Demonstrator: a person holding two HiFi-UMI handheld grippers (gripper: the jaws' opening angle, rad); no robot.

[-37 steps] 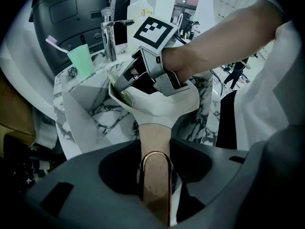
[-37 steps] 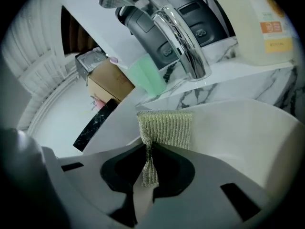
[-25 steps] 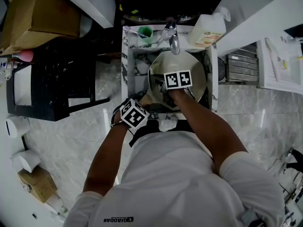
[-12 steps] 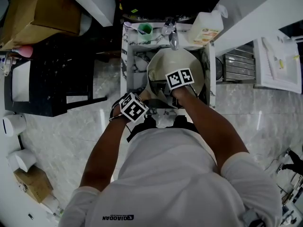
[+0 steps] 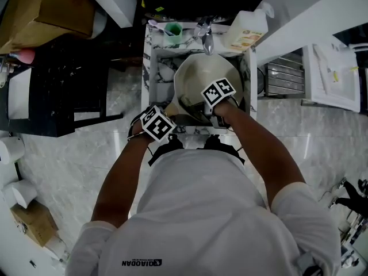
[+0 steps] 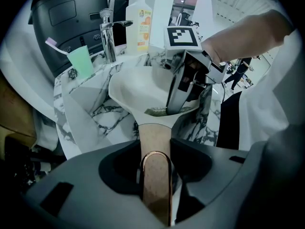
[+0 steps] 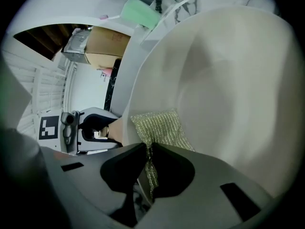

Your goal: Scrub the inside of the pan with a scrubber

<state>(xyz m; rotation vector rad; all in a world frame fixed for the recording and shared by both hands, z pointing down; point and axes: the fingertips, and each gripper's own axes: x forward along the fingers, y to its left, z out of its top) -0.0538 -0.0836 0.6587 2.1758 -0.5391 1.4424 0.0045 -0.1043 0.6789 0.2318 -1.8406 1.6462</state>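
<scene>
right claw (image 7: 147,149) presses its clamped gold mesh scrubber (image 7: 159,127) inside the round cream pan (image 7: 228,80); left claw (image 6: 156,166) grips the tan handle (image 6: 152,132). likely mid-scrub; next, sweep firmly.

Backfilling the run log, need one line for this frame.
left gripper: shut on pan handle | right gripper: shut on scrubber | scrubber: against inside of pan | pan: in sink

Reaching forward and down with left arm (image 5: 122,180) and right arm (image 5: 260,148), forearms bare. Holding left tool (image 6: 156,168) nearer the body, jaws clamped on pan handle (image 6: 153,140). Holding right tool (image 7: 148,162) further out, jaws pinched on scrubber (image 7: 161,127).
</scene>
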